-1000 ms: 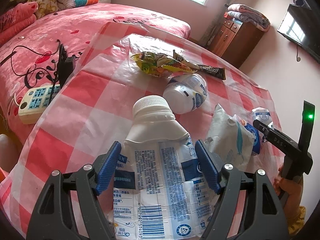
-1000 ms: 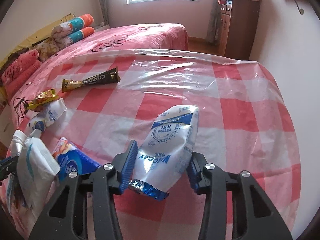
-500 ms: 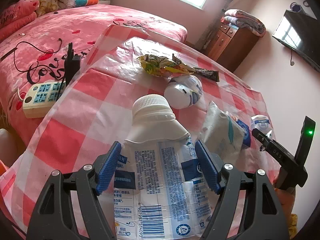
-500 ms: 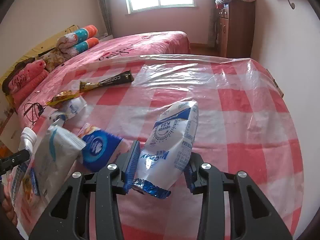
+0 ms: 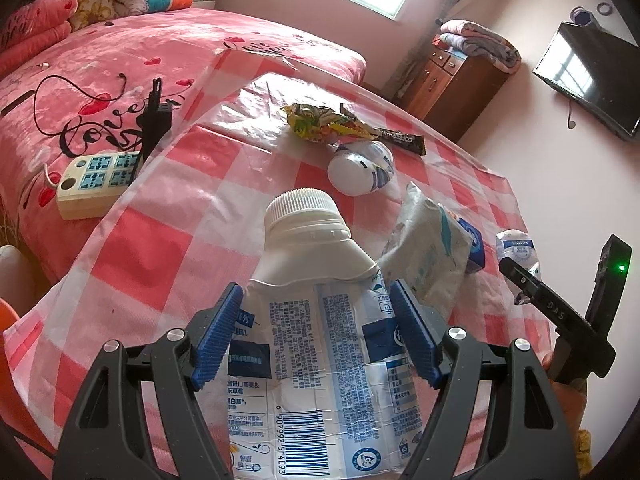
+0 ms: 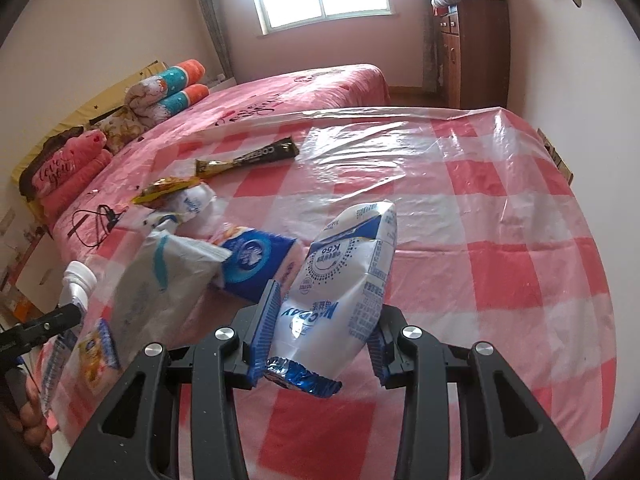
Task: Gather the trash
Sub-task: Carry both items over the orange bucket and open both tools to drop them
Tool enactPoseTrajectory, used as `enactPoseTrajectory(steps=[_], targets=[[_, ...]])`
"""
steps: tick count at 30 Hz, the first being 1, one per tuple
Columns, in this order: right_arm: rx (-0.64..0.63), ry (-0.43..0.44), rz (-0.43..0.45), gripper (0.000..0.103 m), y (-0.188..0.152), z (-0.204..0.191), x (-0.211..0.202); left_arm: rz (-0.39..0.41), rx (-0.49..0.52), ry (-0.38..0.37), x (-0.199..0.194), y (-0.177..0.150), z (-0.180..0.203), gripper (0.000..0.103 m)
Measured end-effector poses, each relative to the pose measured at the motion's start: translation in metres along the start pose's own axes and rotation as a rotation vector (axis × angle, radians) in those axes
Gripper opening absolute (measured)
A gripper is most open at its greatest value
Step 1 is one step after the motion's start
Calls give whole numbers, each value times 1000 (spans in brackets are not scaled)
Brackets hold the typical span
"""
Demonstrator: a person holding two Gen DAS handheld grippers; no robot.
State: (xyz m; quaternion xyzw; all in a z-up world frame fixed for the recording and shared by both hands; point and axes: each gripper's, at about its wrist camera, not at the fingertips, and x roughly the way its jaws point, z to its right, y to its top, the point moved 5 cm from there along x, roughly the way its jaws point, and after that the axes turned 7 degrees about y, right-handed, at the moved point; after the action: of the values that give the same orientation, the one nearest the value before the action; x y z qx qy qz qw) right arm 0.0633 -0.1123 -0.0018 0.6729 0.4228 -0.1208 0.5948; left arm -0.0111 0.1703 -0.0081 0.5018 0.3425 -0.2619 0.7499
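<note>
On my left camera, the left gripper (image 5: 316, 336) has its blue pads clamped on a flattened white carton (image 5: 320, 344), screw cap pointing away from me, held over the near edge of the checked tablecloth (image 5: 168, 200). Off the cloth's left edge a power strip (image 5: 96, 184) lies on the pink bed. Toward the far edge I see a yellow snack wrapper (image 5: 324, 124) touching a dark coffee sachet (image 5: 400, 138), with a white bottle (image 5: 360, 168) on its side just in front of them. Nearer, right of the carton, a crumpled white bag (image 5: 428, 256) leans against a blue tissue pack (image 5: 474, 242).

On my right camera, the right gripper (image 6: 320, 332) pinches a white-and-blue pouch (image 6: 344, 288) between its pads, lifted above the cloth near the near edge, crimped end toward me. The cloth's right half (image 6: 500, 220) is bare plastic sheen.
</note>
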Motion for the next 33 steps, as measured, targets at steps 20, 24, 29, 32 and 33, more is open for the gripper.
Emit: enactPoseTrajectory(steps=[20,24,29,32,33], targets=[[-28,167,-2,42,-30,-87,-34,27,-28,-43,-40,-21,-36,76],[-47,196,-28,42,-38,-106,-31,29,-40,-42,-47,-26,-48,76],[-73,238,-61,42,-47,-133,-28,34,-59,-37,-55,-31,-65,76],[-94,264,-80,42,-52,-151,-25,37,-78,-29,-61,-35,-80,76],[-101,272,-86,42,-53,-156,-25,38,-82,-26,-63,-36,-84,76]])
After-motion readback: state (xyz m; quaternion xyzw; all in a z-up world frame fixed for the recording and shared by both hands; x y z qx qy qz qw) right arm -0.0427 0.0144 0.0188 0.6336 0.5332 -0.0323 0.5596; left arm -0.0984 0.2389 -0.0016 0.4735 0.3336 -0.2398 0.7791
